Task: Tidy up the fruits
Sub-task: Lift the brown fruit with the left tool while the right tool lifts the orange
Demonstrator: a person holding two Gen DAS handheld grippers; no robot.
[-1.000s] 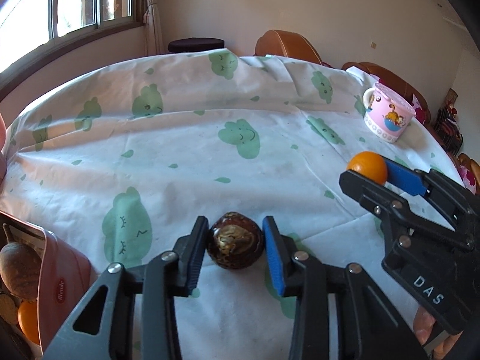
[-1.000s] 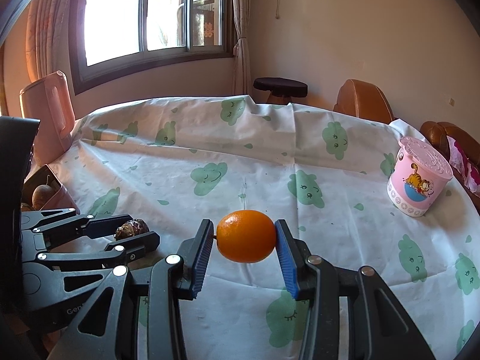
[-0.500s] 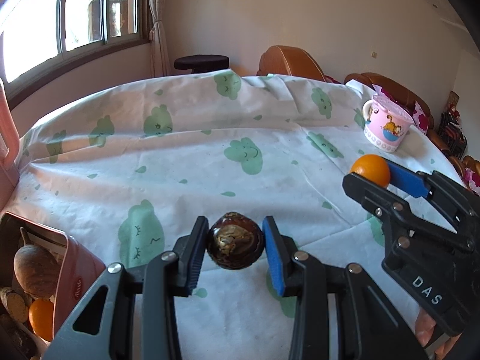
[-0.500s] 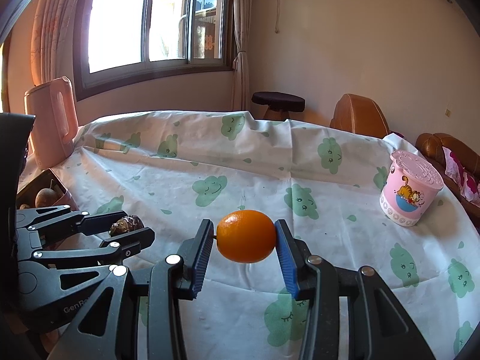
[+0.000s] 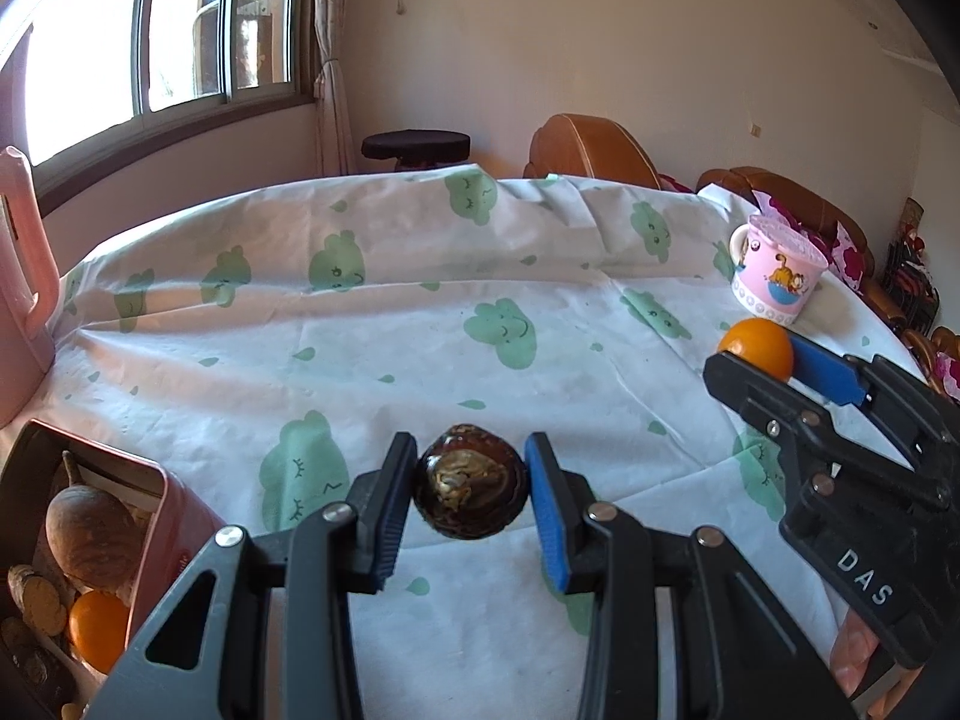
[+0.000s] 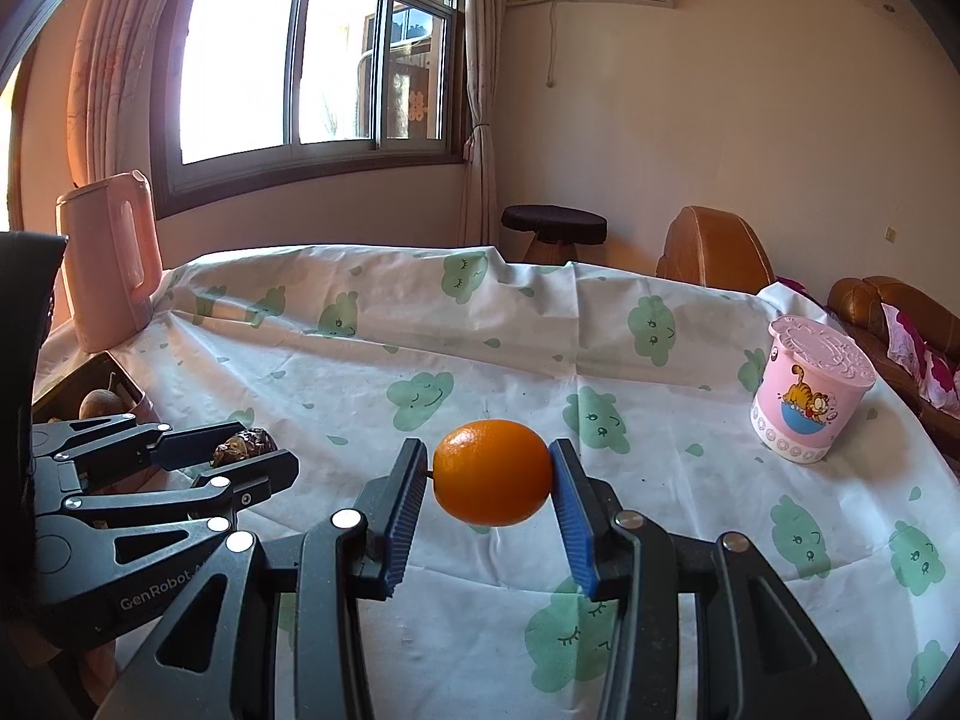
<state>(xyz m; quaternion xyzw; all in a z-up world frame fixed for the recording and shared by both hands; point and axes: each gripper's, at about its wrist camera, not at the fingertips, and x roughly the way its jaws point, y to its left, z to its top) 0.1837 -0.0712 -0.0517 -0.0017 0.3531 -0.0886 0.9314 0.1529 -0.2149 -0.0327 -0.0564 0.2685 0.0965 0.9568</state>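
The left tongs (image 5: 471, 495) pinch a dark brown fruit (image 5: 470, 491); the right tongs (image 6: 491, 474) pinch an orange (image 6: 492, 471), both above the desk (image 5: 390, 348). The pink fruit box (image 5: 174, 516) lies at eight o'clock, nearest the left tongs.

Both grippers are black angular frames with silver screws. Ribbed blue pads (image 6: 575, 531) line the fingers. White "DAS" lettering (image 5: 859, 576) sits behind the claw.
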